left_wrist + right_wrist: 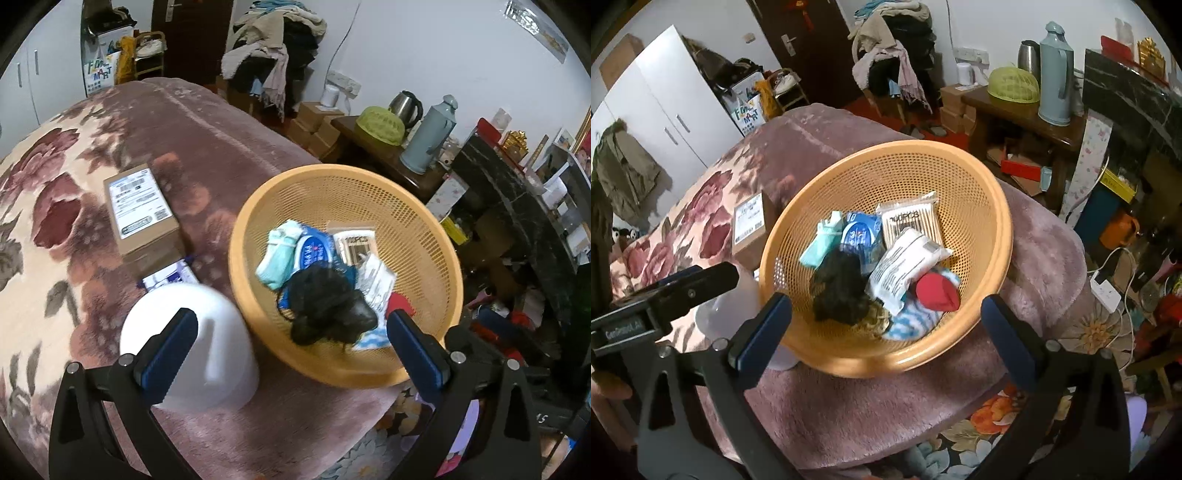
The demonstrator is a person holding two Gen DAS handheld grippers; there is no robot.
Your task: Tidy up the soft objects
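An orange mesh basket [417, 199] [960, 173] sits on a pink floral blanket. It holds a black fuzzy bundle [325, 306] [840, 288], a teal sock [279, 254] [822, 243], a blue wipes pack [314, 251] [860, 232], a cotton-swab packet [354, 243] [910, 221], a white pack [908, 266] and a red-and-striped sock [938, 295]. My left gripper [291, 350] is open and empty, above the basket's near rim and a white jug [207, 332]. My right gripper [886, 339] is open and empty over the basket's near rim.
A cardboard box [140, 214] [750, 225] lies on the blanket [74, 184] left of the basket. The left gripper's body [665, 295] shows at the left of the right wrist view. A dark side table with a green cover [380, 125] and a flask [428, 136] stands beyond.
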